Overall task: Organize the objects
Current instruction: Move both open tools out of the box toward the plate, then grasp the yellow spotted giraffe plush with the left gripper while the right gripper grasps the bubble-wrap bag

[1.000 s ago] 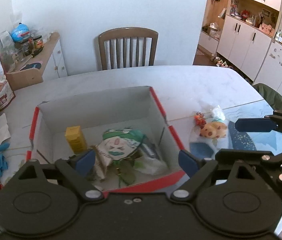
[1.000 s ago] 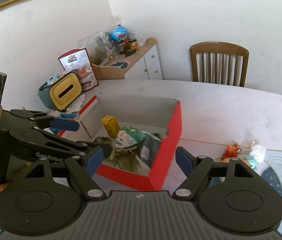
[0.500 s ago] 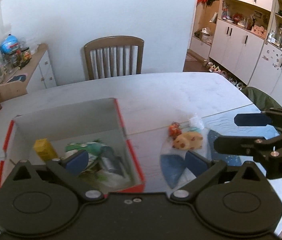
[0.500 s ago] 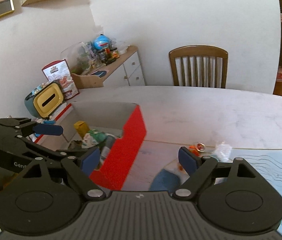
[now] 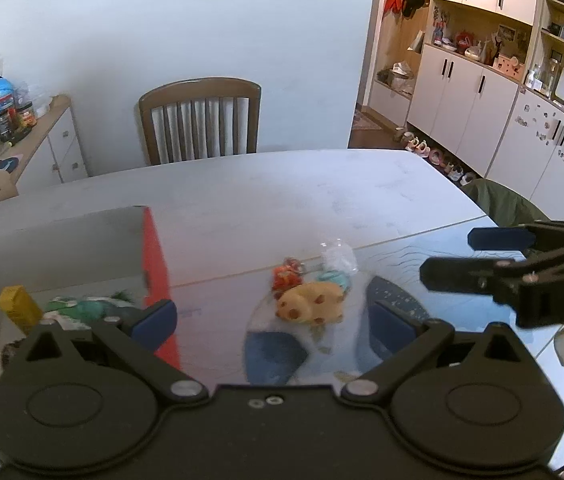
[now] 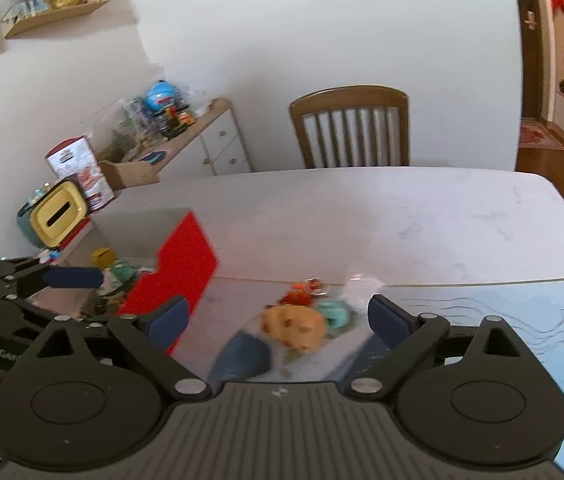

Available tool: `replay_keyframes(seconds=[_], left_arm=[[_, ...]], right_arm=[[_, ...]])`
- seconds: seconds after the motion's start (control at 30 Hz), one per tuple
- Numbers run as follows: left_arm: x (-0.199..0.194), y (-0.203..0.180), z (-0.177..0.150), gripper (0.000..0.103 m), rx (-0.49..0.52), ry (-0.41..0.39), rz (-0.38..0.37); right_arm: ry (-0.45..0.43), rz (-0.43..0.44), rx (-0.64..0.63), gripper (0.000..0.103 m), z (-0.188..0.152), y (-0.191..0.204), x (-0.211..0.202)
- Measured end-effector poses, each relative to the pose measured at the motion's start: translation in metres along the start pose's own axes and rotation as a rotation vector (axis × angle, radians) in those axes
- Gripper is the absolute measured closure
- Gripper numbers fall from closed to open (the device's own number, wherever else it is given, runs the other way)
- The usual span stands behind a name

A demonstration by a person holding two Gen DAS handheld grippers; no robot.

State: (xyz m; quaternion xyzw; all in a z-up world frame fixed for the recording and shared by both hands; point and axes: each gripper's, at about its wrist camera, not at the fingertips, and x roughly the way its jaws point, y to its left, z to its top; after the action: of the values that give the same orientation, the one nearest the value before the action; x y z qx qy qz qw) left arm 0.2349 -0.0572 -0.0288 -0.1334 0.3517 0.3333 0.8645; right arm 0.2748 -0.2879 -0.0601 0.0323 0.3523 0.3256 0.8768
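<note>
**Both grippers empty above the toy cluster beside the red box**

We find the left gripper (image 5: 273,322) with its blue-padded fingers spread wide and nothing between them. It hangs over the table (image 5: 282,184), and a yellow spotted toy animal (image 5: 310,302) lies in the gap between its fingers as its own camera sees it. The right gripper (image 6: 277,320) is likewise spread apart and empty, and frames the same toy from the other side. In the left view the right gripper enters from the right edge, near the toy but apart from it.

We note three small items just behind the toy: an orange-red trinket (image 5: 286,277), a teal piece (image 5: 336,279) touching it, and a clear plastic wrapper (image 5: 338,257). All rest on a glossy blue-patterned mat (image 6: 502,320).

The red cardboard box (image 6: 179,266) stands open to the left of the cluster, near it. Inside we see a yellow carton (image 5: 19,308) standing upright and a green-and-white packet (image 5: 85,307); the remaining contents are blurred.

A wooden chair (image 5: 200,120) stands at the table's far side.
</note>
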Motion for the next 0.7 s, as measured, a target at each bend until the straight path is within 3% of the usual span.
replay_keyframes(seconds=[0.33, 0.7], left_arm=[[0.045, -0.028, -0.004, 0.0, -0.033, 0.022, 0.011], [0.097, -0.036, -0.007, 0.0, -0.047, 0.082, 0.044]], right_arm=[[0.03, -0.085, 0.038, 0.006, 0.001, -0.063, 0.017], [0.121, -0.072, 0.081, 0.006, 0.01, -0.088, 0.084]])
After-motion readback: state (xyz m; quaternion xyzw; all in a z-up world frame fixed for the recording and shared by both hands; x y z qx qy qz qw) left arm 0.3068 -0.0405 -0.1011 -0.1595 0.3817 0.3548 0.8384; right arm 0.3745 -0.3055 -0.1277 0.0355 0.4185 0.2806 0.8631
